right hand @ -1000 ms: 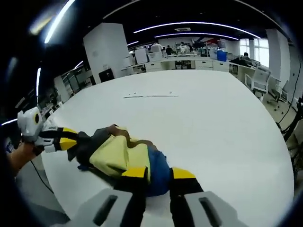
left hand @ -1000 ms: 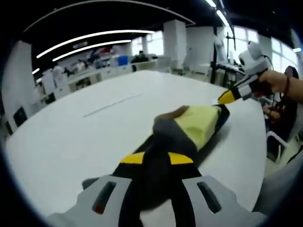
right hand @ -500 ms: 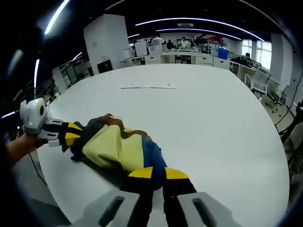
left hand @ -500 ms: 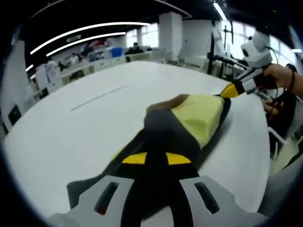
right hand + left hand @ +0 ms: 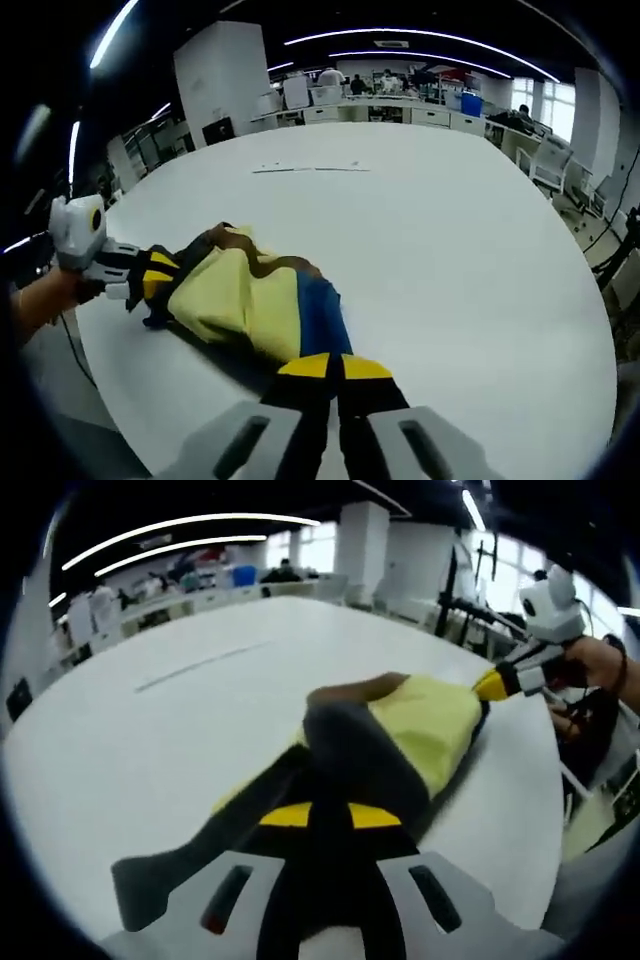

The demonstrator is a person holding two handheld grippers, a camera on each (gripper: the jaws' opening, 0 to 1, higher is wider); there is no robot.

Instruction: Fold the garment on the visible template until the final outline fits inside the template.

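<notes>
We count one garment (image 5: 400, 730) (image 5: 250, 300), one white table (image 5: 150, 740) (image 5: 450, 260), two grippers: the left gripper (image 5: 330, 815) (image 5: 160, 275) and the right gripper (image 5: 335, 368) (image 5: 495, 683), and one marked line (image 5: 200, 667) (image 5: 305, 169) on the table.

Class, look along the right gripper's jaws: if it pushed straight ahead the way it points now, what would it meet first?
The right gripper is already shut on the garment, so it would press further into that bunched yellow and blue cloth. Beyond lies the white table; depth is hard to judge.
</notes>
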